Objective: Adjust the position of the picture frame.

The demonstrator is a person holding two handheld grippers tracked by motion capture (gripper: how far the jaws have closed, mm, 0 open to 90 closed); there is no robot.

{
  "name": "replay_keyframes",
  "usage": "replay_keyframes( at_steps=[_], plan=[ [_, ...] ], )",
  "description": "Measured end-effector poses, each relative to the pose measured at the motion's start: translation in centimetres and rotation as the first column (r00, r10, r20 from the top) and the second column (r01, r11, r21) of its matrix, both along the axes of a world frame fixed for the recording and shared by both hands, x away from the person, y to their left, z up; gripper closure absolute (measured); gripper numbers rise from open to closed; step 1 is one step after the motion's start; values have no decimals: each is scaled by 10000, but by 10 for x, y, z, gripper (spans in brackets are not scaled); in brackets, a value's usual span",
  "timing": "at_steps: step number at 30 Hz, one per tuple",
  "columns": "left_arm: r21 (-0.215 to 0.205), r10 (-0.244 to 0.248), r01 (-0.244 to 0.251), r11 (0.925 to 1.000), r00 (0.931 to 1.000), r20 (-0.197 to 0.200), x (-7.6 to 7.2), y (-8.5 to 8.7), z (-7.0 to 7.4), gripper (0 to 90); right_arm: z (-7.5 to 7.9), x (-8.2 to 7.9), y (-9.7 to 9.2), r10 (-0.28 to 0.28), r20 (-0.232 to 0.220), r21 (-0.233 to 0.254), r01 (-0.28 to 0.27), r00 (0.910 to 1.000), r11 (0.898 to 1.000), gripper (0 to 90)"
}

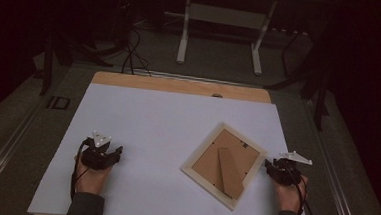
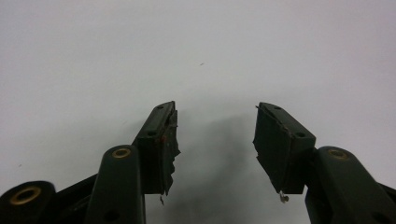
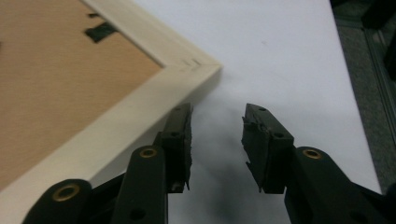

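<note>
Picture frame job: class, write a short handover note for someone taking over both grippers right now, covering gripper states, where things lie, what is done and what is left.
Left gripper: open, nothing between its jaws, resting on the white table sheet at the near left, well away from the work.
Right gripper: open, holding nothing, just beside the right corner of the picture frame; in the right gripper view one jaw sits right next to the pale wooden edge.
Frame: lies face down, turned at an angle, brown backing board and stand facing up.
Done: nothing gripped so far.
Left: probably take hold of the frame at that corner; the rest of the handling follows.
</note>
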State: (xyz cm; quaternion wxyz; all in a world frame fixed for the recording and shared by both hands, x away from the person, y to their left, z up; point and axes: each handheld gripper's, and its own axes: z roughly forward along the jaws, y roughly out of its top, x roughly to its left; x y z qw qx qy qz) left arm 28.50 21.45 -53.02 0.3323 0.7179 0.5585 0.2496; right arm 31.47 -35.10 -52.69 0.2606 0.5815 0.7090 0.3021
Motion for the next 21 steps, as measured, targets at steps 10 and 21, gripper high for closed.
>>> replay_keyframes(
  at_steps=[10,21],
  plan=[
    [-657,-627,639,9958,9978,191,-4,-4,7,527,1,-3,2,312,24,302,-312,9995,9991,710],
    [-915,-2065,2080,9738,9781,255,-13,-30,18,712,3,-2,4,509,167,419,-515,9986,9978,809]
  ],
)
